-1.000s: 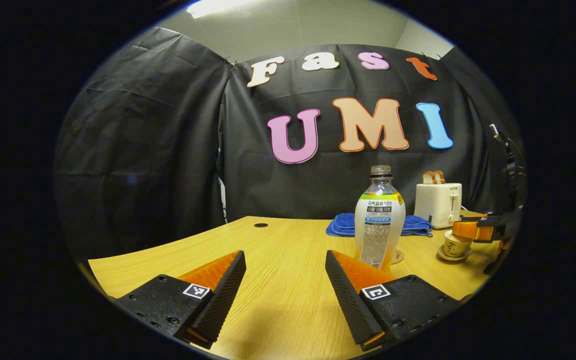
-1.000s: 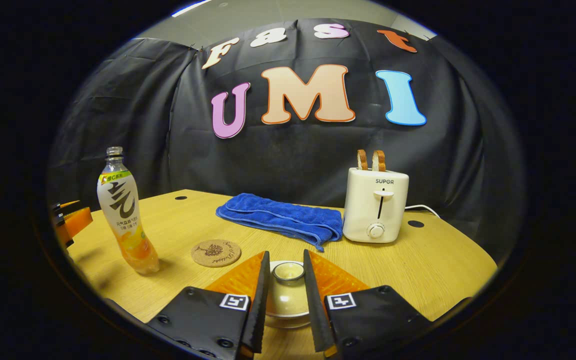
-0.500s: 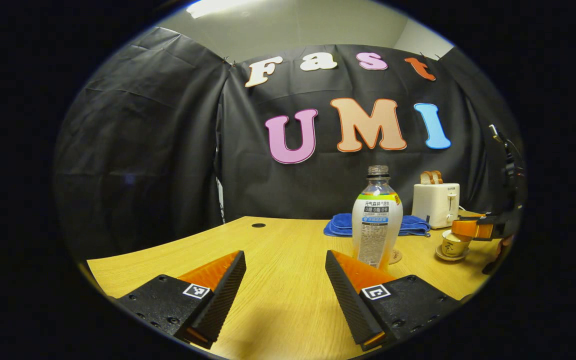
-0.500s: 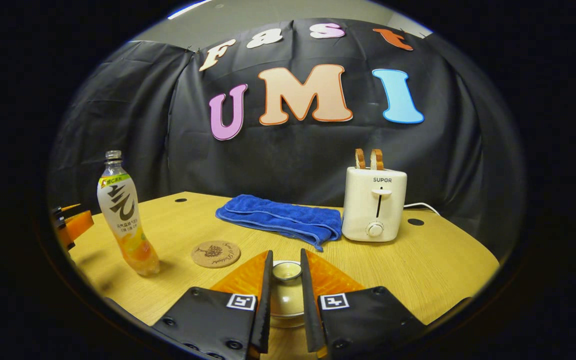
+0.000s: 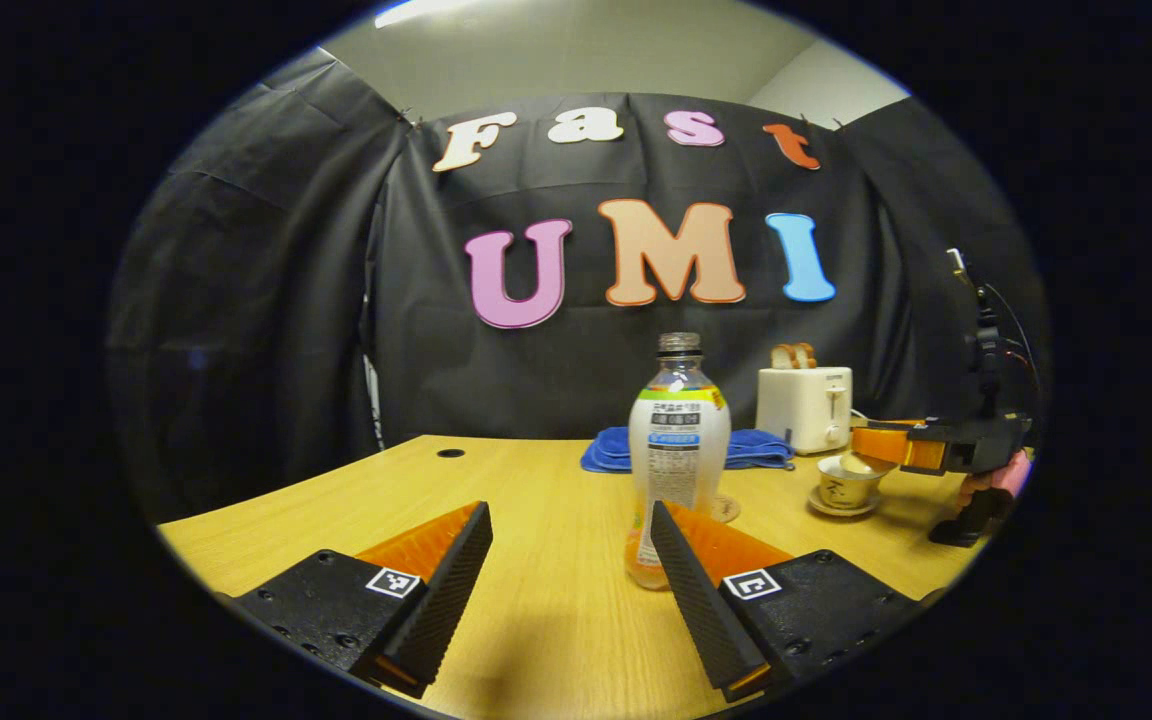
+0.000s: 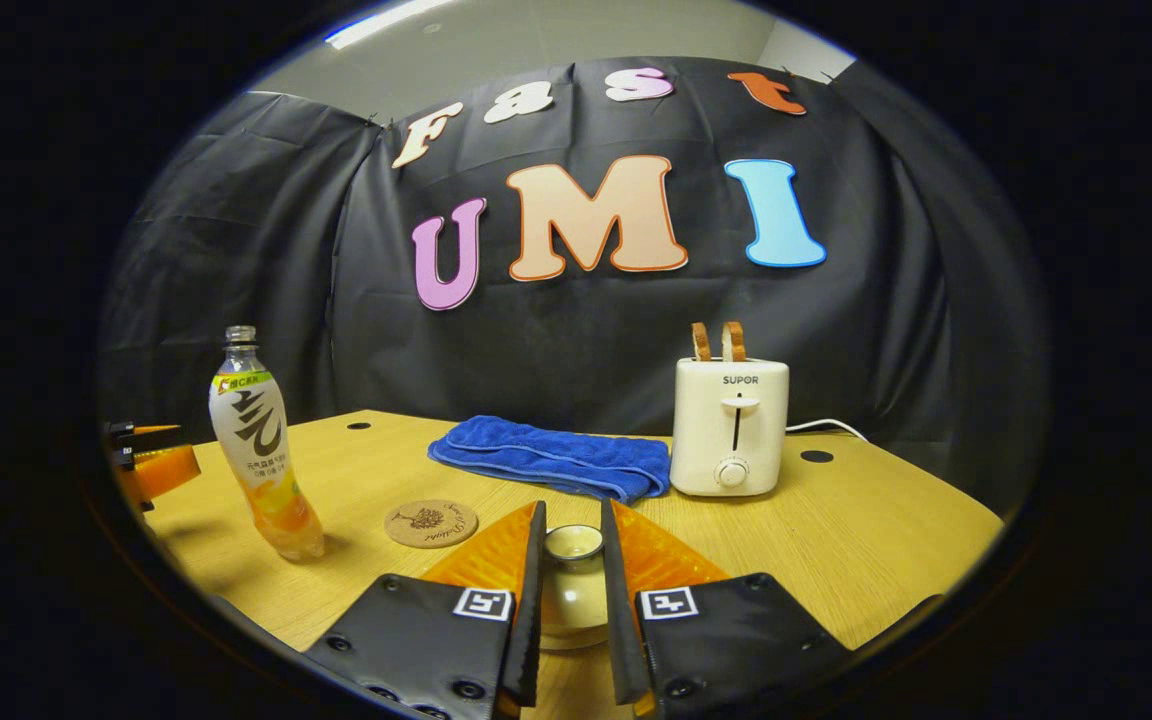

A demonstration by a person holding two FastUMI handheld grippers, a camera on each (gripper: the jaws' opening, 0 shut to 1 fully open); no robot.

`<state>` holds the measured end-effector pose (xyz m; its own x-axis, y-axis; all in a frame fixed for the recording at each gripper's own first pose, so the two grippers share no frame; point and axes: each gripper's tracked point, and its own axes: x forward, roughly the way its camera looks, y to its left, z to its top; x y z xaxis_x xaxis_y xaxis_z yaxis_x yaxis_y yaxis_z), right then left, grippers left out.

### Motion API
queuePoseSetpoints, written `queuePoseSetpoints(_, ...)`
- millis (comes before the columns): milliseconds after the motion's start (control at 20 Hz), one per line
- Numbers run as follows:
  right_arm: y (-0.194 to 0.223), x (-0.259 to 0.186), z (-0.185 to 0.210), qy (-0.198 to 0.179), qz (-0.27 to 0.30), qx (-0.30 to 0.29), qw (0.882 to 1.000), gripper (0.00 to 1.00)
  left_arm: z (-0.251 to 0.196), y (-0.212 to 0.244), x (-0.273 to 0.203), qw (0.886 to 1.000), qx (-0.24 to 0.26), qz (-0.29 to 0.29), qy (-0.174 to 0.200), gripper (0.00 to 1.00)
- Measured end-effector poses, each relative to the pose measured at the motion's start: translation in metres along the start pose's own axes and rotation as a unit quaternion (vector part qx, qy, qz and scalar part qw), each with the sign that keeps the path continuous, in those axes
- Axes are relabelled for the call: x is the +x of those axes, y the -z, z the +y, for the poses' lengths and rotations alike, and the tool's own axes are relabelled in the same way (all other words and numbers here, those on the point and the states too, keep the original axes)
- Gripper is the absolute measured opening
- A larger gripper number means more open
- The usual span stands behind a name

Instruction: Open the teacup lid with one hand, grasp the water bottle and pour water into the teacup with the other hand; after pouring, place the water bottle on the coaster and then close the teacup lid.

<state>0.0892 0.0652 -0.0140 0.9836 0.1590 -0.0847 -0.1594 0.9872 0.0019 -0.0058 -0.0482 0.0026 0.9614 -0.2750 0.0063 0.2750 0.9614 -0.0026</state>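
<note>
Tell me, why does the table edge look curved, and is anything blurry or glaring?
Left gripper view: fisheye lens bows the table; the bottle is sharp, with a ceiling light glaring at top. Right gripper view: same bowing; the toaster and towel are crisp, with soft shadows.

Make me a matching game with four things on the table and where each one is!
Things:
1. water bottle
2. teacup lid
3. bread slices
4. blue towel

Places:
A. sticking up out of the toaster
B. standing next to the coaster
C. between the right tongs
D. lying folded beside the toaster

Pairs: 1-B, 2-C, 3-A, 4-D
</note>
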Motion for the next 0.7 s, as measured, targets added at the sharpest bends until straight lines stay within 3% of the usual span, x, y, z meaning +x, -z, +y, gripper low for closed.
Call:
queuePoseSetpoints(350,-0.005,-0.019,-0.012,0.014,-0.018,0.000,1.000,0.32,-0.029,0.002,0.005,0.998,-0.002,0.003,0.068,0.94)
queuePoseSetpoints(700,-0.010,-0.042,-0.029,0.030,-0.034,0.003,0.999,0.32,-0.049,0.013,0.031,0.995,-0.006,0.038,0.088,0.94)
